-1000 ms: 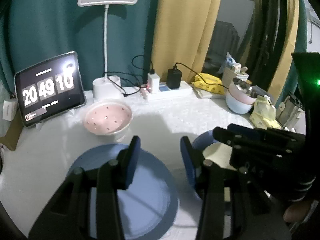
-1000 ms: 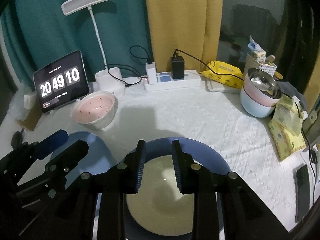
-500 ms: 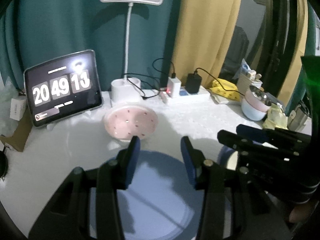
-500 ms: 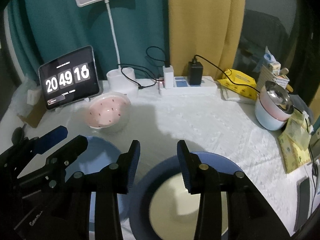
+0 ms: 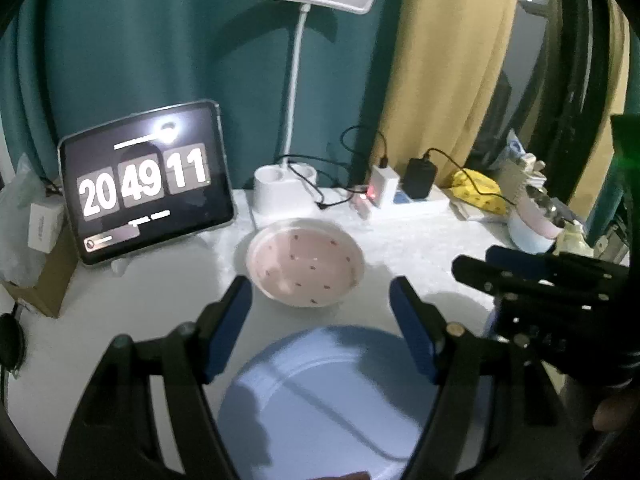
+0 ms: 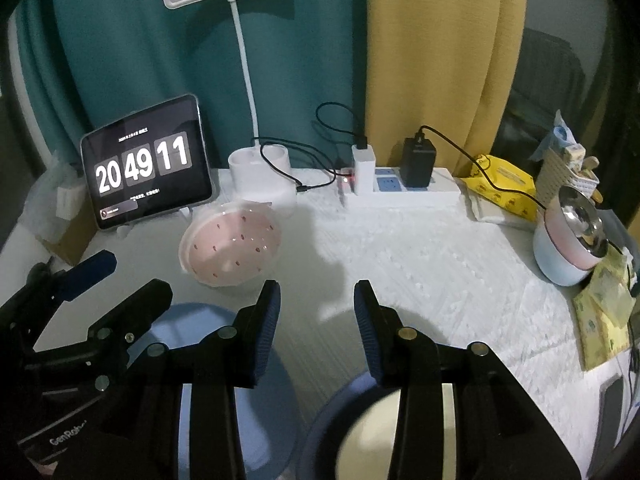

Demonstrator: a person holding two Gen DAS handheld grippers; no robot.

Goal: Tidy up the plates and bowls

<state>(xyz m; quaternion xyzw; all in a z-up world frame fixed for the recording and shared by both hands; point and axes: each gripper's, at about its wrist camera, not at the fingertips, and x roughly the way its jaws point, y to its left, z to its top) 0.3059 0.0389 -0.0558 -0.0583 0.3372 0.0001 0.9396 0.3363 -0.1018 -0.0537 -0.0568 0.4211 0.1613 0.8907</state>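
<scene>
Bowls and plates are sitting loose on the counter [image 6: 440, 264], and neither tool is holding any of them. The left tool [image 5: 320, 304] is standing wide, its jaws having just been opening with nothing between them; the right tool [image 6: 317, 308] is standing partly open over bare cloth, its jaws having widened a moment sooner, and it too is empty. Compared with a second ago, both tools are sitting further back from the dishes: the pink bowl [image 5: 306, 266], then off to the left and beyond the left tool, is now lying just ahead of its tips, framed by the gap. The pale blue plate [image 5: 332, 400] is lying beneath that tool, and the dark plate [image 6: 332, 420], with a cream plate [image 6: 384, 432] resting on it, is sliding out of view under the right tool. Far to the right of the right tool, stacked bowls [image 6: 568, 248] are waiting near the counter's edge. My reading is that the left tool is lining up on the pink bowl, the widened jaws suiting its rim, so the gathering of bowls is likely starting here; the plates are not yet all stacked together.
</scene>
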